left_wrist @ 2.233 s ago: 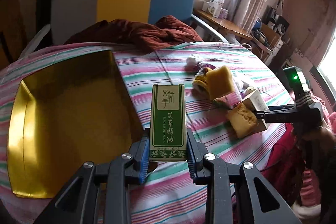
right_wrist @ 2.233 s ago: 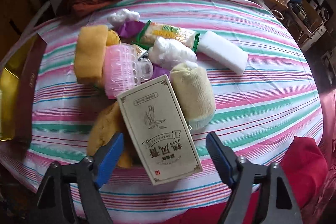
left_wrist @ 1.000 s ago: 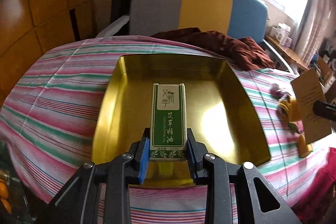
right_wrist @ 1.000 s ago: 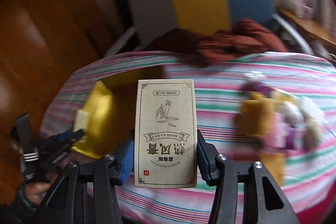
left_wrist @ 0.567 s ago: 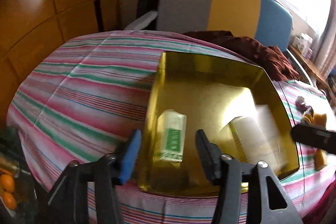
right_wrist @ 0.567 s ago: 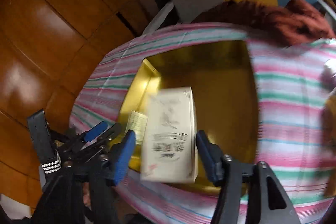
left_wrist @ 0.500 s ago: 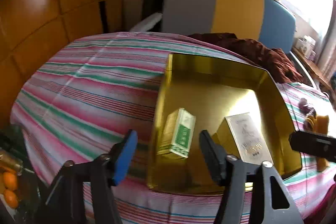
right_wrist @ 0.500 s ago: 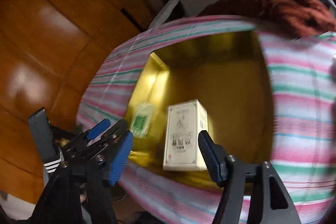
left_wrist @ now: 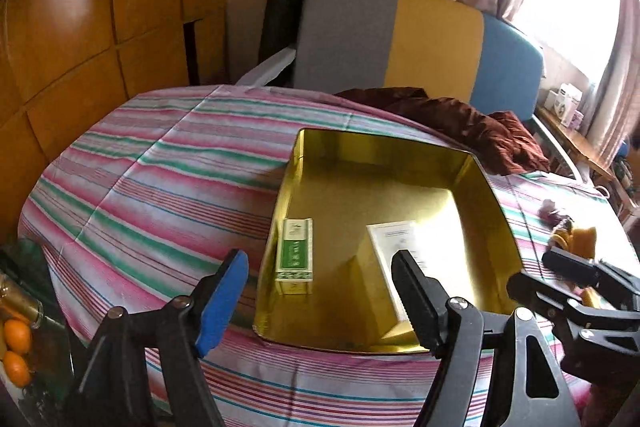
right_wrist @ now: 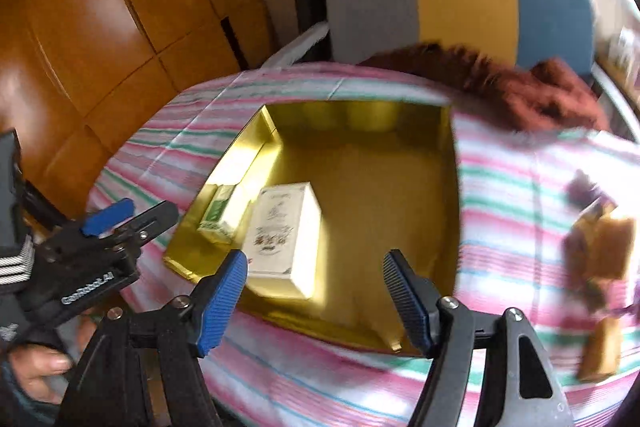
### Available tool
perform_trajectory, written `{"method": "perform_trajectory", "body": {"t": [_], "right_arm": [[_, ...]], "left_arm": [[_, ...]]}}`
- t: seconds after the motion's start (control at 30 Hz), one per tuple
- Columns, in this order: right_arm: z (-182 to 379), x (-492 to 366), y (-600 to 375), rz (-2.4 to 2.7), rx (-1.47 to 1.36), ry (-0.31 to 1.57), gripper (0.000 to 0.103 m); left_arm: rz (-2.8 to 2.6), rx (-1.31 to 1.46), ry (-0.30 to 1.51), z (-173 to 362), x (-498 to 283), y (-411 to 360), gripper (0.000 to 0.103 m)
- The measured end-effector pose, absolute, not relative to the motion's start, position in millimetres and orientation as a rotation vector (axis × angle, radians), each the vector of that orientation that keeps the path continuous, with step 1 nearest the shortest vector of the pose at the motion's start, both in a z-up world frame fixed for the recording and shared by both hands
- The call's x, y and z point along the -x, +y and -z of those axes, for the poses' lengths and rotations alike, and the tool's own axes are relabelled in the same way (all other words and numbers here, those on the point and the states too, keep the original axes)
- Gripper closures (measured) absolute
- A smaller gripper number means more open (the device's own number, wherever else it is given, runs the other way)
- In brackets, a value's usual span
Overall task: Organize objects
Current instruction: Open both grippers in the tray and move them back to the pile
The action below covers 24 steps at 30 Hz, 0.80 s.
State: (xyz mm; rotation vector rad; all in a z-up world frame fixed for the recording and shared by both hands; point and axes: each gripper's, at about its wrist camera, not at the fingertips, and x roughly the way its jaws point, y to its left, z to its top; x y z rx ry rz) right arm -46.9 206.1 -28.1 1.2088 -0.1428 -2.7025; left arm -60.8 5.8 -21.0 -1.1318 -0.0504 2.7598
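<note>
Your left gripper (left_wrist: 320,287) and right gripper (right_wrist: 316,287) have just been opening and hang empty-jawed over the gold tray (left_wrist: 496,195), where the green box (left_wrist: 295,255) and cream box (right_wrist: 282,237) seemingly lie flat.

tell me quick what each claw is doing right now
left claw: open, holding nothing, jaws just opened; green box lies in the gold tray.
right claw: open, holding nothing, jaws just opened; cream box in tray.

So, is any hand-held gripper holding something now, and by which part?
Nothing is held. Both the left hand-held gripper and the right one are open; the green box and white box lie in the tray.
</note>
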Motion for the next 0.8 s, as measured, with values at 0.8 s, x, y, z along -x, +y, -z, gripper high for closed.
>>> {"method": "perform_trajectory", "body": {"t": [0.8], "right_arm": [[31, 9, 282, 2.833, -1.178, -0.360, 0.031]], "left_arm": [[-2.639, 1.064, 0.105, 11, 35, 76, 0.026]]}}
